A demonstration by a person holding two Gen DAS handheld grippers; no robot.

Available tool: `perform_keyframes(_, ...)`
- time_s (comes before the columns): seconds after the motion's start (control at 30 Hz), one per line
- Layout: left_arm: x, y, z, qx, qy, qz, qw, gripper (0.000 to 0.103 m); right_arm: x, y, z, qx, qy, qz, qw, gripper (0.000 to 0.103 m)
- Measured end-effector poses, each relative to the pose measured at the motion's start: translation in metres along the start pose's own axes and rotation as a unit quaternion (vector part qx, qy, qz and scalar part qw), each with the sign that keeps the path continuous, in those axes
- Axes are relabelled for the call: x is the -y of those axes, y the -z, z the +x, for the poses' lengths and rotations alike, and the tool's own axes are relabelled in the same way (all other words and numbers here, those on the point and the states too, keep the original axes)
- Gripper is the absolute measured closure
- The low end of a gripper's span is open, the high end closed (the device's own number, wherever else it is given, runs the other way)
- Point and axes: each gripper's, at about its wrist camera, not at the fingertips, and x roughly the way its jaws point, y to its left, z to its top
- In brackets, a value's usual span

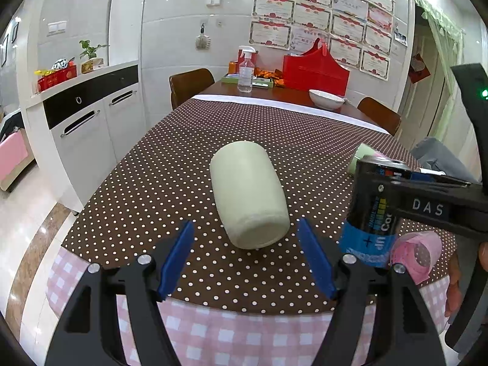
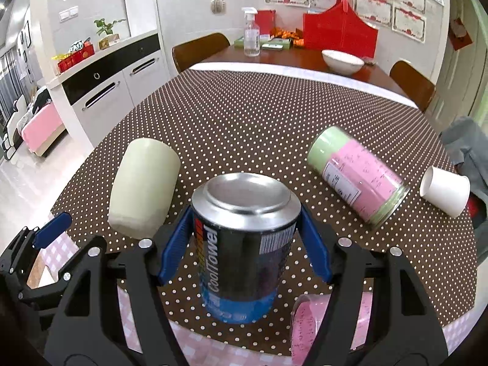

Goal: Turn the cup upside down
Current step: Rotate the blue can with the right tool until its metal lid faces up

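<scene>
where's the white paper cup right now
The white paper cup lies on its side at the far right of the right wrist view, by the pink-and-green can and grey cloth.

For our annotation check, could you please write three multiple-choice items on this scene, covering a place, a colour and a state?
1. Where does the pale cup lie?
A. left of the black can
B. inside the white bowl
C. on a chair

2. What colour are the tool pads?
A. red
B. blue
C. yellow

3. What is the right tool doing?
A. hanging open over bare cloth
B. gripping the paper cup
C. shut on the black can

Key: 1 A, the right wrist view shows it on its side left of the can; 2 B, all visible pads are blue; 3 C, both pads press the can's sides.
</scene>
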Motion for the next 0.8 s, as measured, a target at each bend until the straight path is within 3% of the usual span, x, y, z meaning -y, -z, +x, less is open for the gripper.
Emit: perform_keyframes(0.8, 0.007, 0.002, 0.000, 0.000, 0.001, 0.005, 1.0000, 0.033, -0.001, 0.012, -0.013, -0.005, -0.006, -0.009, 1.000, 0.037)
